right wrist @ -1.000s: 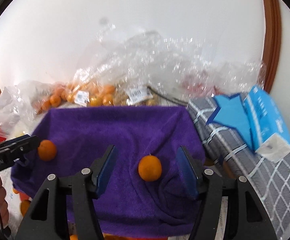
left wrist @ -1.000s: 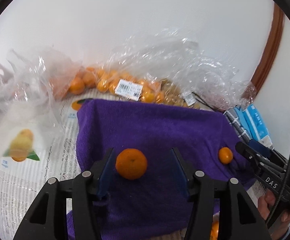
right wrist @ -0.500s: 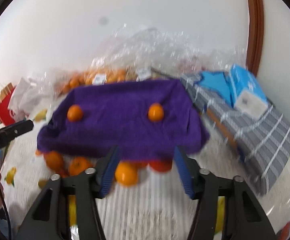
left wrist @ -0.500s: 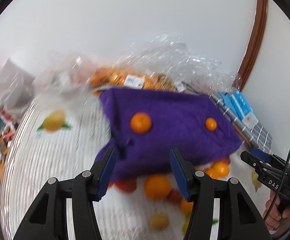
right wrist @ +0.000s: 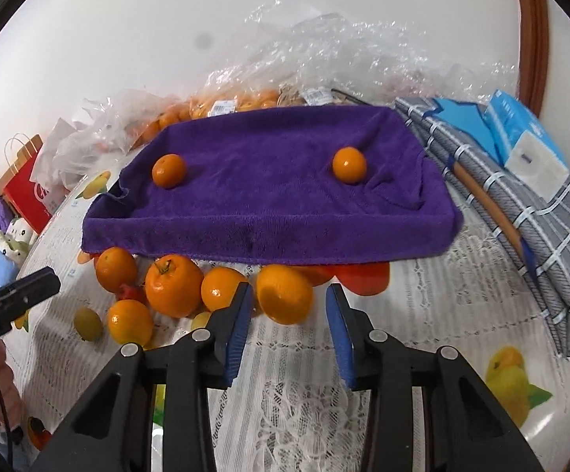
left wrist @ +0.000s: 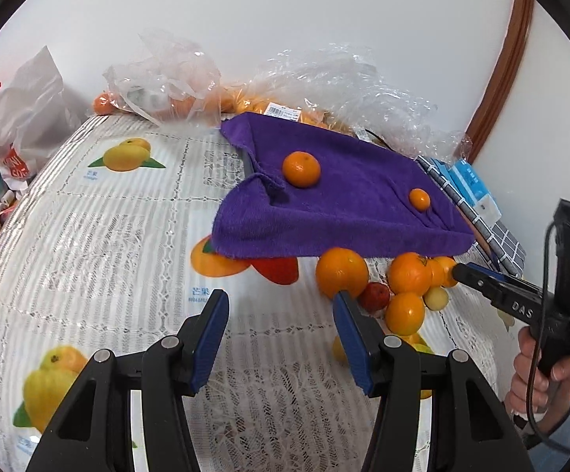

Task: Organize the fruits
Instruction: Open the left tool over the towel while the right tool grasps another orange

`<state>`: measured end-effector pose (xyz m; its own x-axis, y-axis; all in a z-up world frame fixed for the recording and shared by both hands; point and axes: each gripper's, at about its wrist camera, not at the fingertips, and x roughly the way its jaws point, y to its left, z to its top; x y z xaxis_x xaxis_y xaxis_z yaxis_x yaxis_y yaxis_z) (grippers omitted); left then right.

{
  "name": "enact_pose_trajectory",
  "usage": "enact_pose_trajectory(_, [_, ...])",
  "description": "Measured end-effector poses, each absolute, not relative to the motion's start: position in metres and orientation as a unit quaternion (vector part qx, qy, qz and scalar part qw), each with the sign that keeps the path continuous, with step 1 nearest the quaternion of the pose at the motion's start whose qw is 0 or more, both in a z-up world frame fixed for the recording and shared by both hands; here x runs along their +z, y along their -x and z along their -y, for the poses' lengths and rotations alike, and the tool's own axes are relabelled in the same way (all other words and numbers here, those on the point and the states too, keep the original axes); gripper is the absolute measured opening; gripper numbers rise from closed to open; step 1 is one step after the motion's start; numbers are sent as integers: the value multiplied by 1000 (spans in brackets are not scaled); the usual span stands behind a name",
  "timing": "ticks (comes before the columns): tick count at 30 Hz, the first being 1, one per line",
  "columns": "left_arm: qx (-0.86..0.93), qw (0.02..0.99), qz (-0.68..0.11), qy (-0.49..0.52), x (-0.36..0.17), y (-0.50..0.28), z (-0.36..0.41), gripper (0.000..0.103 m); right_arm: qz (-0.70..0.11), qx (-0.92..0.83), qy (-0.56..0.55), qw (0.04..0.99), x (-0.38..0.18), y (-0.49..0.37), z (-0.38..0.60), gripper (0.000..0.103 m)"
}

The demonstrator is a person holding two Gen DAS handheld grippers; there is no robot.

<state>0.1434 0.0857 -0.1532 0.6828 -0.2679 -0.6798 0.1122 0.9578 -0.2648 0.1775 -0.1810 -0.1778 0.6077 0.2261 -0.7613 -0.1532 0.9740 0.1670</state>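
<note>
Your right tool (right wrist: 288,306), jaws just narrowing but not yet gripping, has the big orange (right wrist: 283,293) dead ahead; your left tool (left wrist: 281,320) hangs released, further off

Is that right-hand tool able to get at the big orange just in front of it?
Probably yes: the right tool has its jaws either side of the big orange, still open, and nothing lies between them but the tablecloth.

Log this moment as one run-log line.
right gripper: closing around large orange fruit | left gripper: open, empty | purple towel: two small oranges

Plain white wall (left wrist: 285,19), brown wooden trim (left wrist: 501,74), lace-covered table (left wrist: 107,236)
</note>
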Motion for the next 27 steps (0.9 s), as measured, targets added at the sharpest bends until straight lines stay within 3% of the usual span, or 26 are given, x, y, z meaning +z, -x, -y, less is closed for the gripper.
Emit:
enact_pose_trajectory(7, [-129, 899, -396, 135, -163, -146, -91, 53, -441, 116, -52, 889, -189, -191, 180, 38])
enact_pose_trajectory(10, [-139, 892, -398, 160, -165, -147, -95, 53, -442, 129, -68, 885, -191, -195, 183, 32])
enact_pose_trajectory(27, [-160, 892, -400, 136, -167, -145, -82, 53, -442, 83, -26, 893, -197, -154, 200, 32])
